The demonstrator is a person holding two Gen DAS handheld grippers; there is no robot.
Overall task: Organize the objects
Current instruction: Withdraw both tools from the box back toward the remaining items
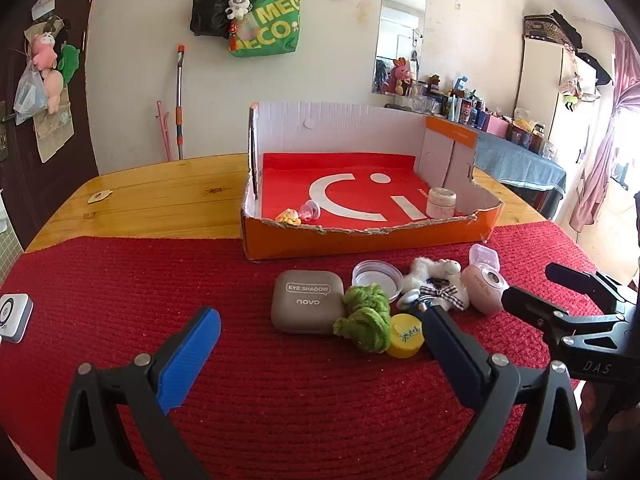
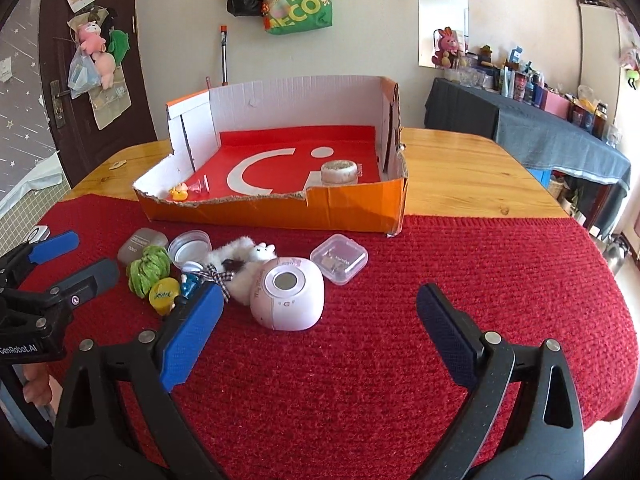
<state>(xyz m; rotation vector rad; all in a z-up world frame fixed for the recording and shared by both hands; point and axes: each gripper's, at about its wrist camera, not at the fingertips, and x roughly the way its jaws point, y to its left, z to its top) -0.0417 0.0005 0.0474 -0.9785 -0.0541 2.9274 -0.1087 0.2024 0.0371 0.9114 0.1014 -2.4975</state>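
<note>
On red knitted mat (image 1: 160, 280) over wooden table (image 1: 160, 196), orange box (image 1: 360, 240), both claws wide open, empty.

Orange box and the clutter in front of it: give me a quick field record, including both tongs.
surface: red mat over a wooden table
box: orange box, front wall torn low, back wall upright
in box: round jar at its right; small yellow toy and pink item at its left
on mat: eye shadow case, green scrunchie, yellow cap, clear lid, white plush, pink device, clear square case
left tongs: open, nothing between
right tongs: open, nothing between
</note>
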